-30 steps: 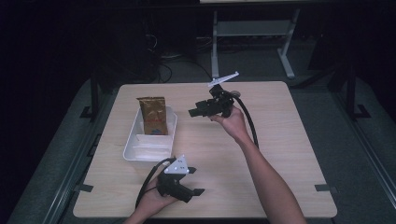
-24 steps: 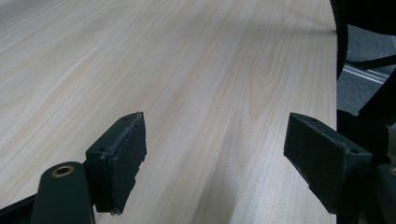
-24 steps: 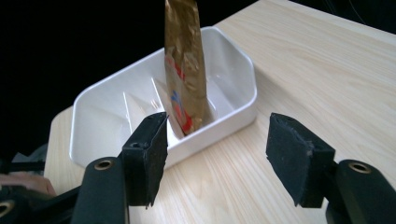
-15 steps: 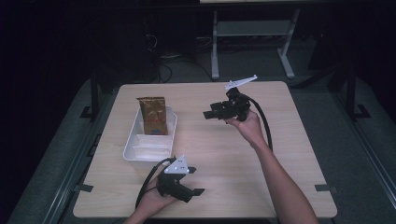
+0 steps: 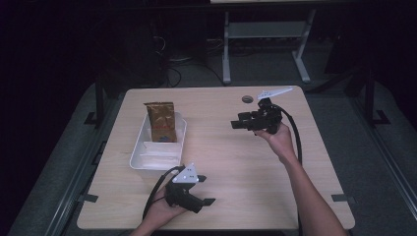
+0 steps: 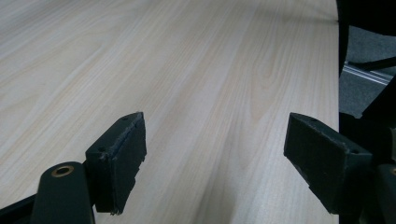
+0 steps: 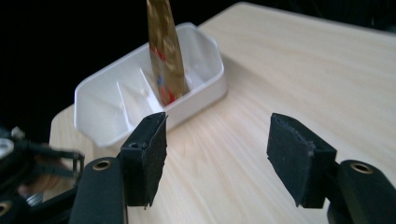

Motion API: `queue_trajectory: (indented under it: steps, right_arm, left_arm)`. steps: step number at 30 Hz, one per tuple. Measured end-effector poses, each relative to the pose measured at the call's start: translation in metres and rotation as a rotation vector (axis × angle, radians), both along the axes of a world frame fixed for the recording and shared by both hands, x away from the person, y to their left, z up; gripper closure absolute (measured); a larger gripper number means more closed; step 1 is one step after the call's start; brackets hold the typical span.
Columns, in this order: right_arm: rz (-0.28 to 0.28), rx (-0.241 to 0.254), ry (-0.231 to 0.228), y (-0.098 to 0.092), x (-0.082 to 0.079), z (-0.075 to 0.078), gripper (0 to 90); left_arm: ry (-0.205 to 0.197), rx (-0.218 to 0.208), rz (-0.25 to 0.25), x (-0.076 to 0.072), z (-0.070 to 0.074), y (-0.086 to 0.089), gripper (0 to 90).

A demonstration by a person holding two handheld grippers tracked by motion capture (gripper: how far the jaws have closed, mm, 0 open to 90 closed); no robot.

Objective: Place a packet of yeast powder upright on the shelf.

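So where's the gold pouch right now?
The gold pouch stands upright in the far end of the white tray on the table's left side in the high view; the right gripper view faces it.

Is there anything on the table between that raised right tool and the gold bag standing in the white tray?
Nothing visible. The right tool is open and faces the gold bag in the white tray across bare wooden table. Only the tray's low wall lies before the bag's base.

A white divided tray (image 5: pixel 147 157) sits near the left edge of the pale wooden worktop (image 5: pixel 221 162). A gold-brown pouch (image 5: pixel 161 120) stands upright in its far compartment; the near compartments look empty. A small dark round spot (image 5: pixel 247 100) lies close to the worktop's far edge.
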State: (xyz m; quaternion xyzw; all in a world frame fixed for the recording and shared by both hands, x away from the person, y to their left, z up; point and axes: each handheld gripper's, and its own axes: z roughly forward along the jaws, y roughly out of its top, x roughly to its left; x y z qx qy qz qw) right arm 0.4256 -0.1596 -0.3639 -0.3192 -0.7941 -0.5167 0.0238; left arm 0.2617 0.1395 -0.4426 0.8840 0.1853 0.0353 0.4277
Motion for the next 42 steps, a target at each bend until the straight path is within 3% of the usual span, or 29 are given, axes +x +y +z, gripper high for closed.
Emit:
queue_trajectory:
  steps: [7, 11, 15, 17, 23, 27, 34, 42]
  right_arm:
    - [-0.022, 0.012, 0.011, -0.023, -0.01, -0.006, 36.8]
    - [-0.03, -0.013, -0.002, -0.034, -0.02, -0.005, 36.4]
    - [-0.039, 0.013, 0.002, -0.045, -0.028, -0.008, 36.3]
    - [-0.034, 0.029, 0.01, -0.052, -0.033, -0.012, 36.3]
    - [-0.055, -0.009, 0.002, -0.067, -0.048, -0.022, 36.4]
    - [-0.056, 0.014, 0.016, -0.078, -0.055, -0.028, 36.8]
    - [-0.085, 0.004, 0.017, -0.09, -0.067, -0.034, 35.9]
    - [-0.094, 0.038, 0.026, -0.103, -0.084, -0.042, 36.5]
  left_arm:
    - [-0.002, 0.015, -0.003, 0.0, -0.001, -0.001, 20.6]
    - [0.004, 0.01, -0.002, 0.001, -0.001, -0.001, 20.5]
    - [0.014, 0.006, 0.003, 0.003, -0.001, 0.0, 20.4]
    - [0.005, -0.001, 0.005, 0.002, 0.0, 0.001, 20.5]
    - [0.01, -0.005, 0.011, 0.002, -0.001, 0.001, 20.5]
    - [0.006, -0.009, 0.011, 0.003, 0.0, 0.002, 20.5]
    - [-0.005, -0.003, 0.019, 0.003, 0.001, 0.004, 20.6]
    - [0.0, -0.009, 0.031, 0.003, 0.001, 0.005, 20.6]
